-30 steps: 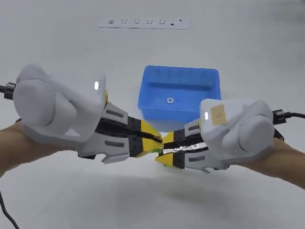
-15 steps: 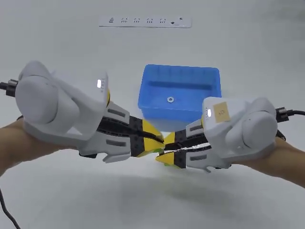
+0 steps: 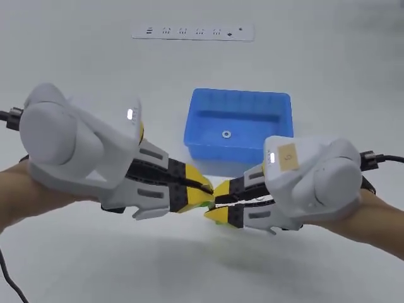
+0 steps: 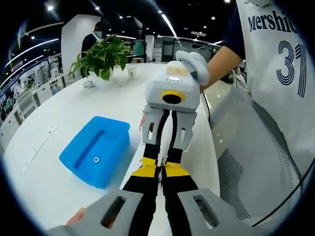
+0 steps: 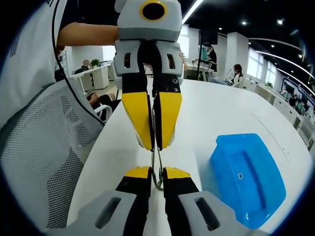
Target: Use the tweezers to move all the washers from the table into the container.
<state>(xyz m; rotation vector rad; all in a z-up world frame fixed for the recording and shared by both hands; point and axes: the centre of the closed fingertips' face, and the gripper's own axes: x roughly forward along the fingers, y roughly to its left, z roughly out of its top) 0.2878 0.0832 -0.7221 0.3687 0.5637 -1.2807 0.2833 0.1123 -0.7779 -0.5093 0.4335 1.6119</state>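
Observation:
My left gripper (image 3: 206, 188) and right gripper (image 3: 215, 206) meet tip to tip just above the white table, in front of the blue container (image 3: 278, 105). Thin metal tweezers (image 5: 156, 152) run between them. The left gripper's yellow jaws are shut on the upper part, and my right gripper (image 5: 156, 173) is shut on the looped end. In the left gripper view my own jaws (image 4: 158, 173) sit closed against the right gripper's tips. One washer (image 3: 226, 134) lies on the container's floor; it is also the washer (image 5: 240, 176) seen in the right gripper view. The grippers hide the table beneath them.
A white power strip (image 3: 192, 31) lies at the far side of the table. The container (image 4: 76, 155) stands away from the table edge. A potted plant (image 4: 101, 56) is at the far end, and a mesh chair (image 4: 246, 147) stands beside the table.
Both grippers have sunk slightly and the left one has tilted down a little. They stay tip to tip on the tweezers.

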